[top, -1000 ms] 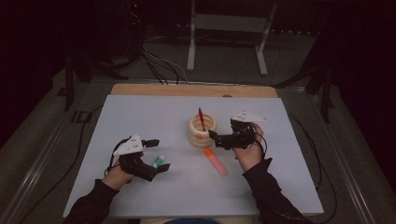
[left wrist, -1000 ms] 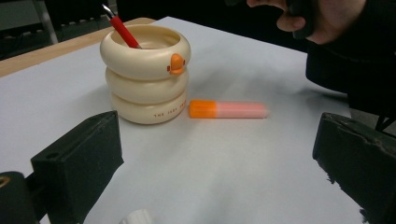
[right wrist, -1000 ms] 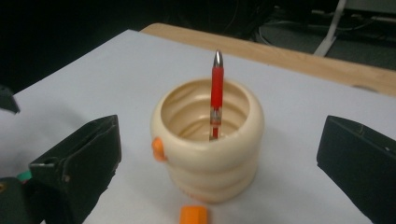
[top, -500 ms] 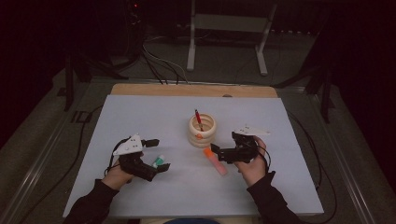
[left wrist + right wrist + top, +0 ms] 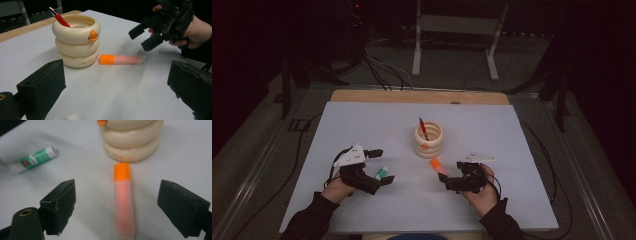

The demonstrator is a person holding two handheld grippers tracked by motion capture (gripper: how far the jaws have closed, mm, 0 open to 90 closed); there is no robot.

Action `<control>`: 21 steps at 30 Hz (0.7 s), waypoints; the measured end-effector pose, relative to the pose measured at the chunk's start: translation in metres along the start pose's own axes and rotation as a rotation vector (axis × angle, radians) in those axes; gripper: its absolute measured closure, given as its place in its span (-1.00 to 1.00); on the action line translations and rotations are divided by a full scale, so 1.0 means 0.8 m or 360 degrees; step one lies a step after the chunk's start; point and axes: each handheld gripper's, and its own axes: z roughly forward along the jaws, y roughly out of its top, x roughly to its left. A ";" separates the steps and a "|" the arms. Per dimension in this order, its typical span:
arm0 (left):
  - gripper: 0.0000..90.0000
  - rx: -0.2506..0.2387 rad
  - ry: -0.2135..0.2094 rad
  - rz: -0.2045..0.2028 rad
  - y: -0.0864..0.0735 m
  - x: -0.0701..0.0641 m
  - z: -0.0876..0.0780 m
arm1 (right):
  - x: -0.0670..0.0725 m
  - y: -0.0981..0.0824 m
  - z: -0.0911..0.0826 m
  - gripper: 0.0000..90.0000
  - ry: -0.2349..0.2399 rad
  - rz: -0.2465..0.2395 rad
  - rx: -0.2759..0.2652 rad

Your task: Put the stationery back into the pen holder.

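Observation:
A cream pen holder (image 5: 428, 141) made of stacked rings stands mid-table with a red pen (image 5: 423, 127) upright in it. An orange-capped highlighter (image 5: 438, 166) lies just in front of the holder. My right gripper (image 5: 451, 171) is open and low over the table. In the right gripper view the highlighter (image 5: 121, 171) lies lengthwise between the spread jaws of that gripper (image 5: 121, 206), untouched. My left gripper (image 5: 381, 166) is open with a green glue stick (image 5: 382, 173) lying between its fingers. The left gripper view shows the holder (image 5: 76, 41), the highlighter (image 5: 121, 59) and the right gripper (image 5: 160, 32).
The table (image 5: 362, 125) has a pale grey top with a wooden strip along its far edge. Cables run over the floor beyond it, near a metal stand (image 5: 457, 25). The glue stick (image 5: 35, 158) lies left of the holder (image 5: 131, 142) in the right gripper view.
My right gripper has drawn back from the pen holder toward the person and come down around the highlighter. The red pen stays in the holder. The left gripper has not moved.

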 end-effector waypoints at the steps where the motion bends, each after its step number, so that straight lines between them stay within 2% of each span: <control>1: -0.95 -0.0001 -0.0002 0.0003 0.000 0.000 0.000 | 0.001 -0.003 0.000 -0.57 -0.0001 -0.0007 0.0005; 8: -0.95 -0.0006 -0.0002 0.0002 0.001 0.000 -0.001 | 0.004 -0.017 0.004 -0.37 -0.0041 -0.0039 0.0068; 11: -0.95 -0.0003 -0.0002 0.0007 0.000 -0.001 0.000 | 0.004 -0.020 0.008 -0.28 -0.0088 -0.0091 0.0106; 14: -0.95 0.0002 0.0000 0.0010 0.000 -0.001 0.001 | 0.002 -0.022 0.012 -0.10 -0.0111 -0.0106 0.0132; 16: -0.95 -0.0001 -0.0005 0.0004 0.000 -0.001 0.001 | -0.001 -0.022 0.015 -0.08 -0.0088 -0.0088 0.0152; 21: -0.95 0.0001 -0.0005 0.0003 0.000 -0.001 0.001 | -0.001 -0.022 0.024 -0.01 -0.0093 -0.0100 0.0193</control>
